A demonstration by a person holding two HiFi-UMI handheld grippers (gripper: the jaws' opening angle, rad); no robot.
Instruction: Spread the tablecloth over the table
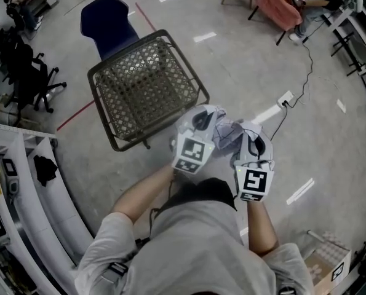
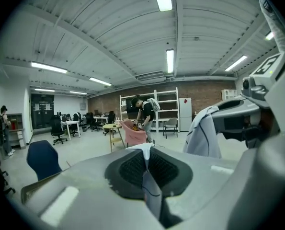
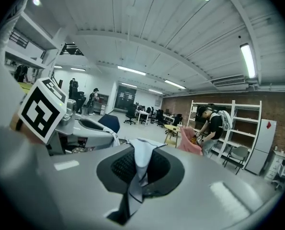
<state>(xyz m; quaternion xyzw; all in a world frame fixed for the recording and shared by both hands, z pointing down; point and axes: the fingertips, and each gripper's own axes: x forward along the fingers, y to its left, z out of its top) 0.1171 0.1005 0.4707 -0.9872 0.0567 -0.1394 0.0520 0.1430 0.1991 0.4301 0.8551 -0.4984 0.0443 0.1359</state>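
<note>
Head view, cloth: pale grey-white cloth [image 1: 224,132], bunched, its short span running sideways between left gripper [image 1: 206,118] and right gripper [image 1: 251,133], in the air beside the mesh surface [image 1: 146,85].
Left gripper view: jaws pinched on a dark-seamed cloth edge lying along them.
Right gripper view: jaws clamped on a white fold rising past the tips.

The left gripper [image 1: 199,120] and right gripper [image 1: 254,137] sit side by side just before the person's chest. The tablecloth [image 1: 227,131] is bunched between them, with an edge clamped in each one's fingers [image 2: 128,170]. Ahead and to the left stands the counter [image 1: 147,85] (set at a slant to the person), with a chair [image 1: 109,18] behind it. Office chairs [image 1: 29,72] stand at the far left and shelving [image 1: 23,183] runs along the near left. A power strip [image 1: 285,99] lies on the floor right of the counter. A box [image 1: 324,266] sits low at the right.
</note>
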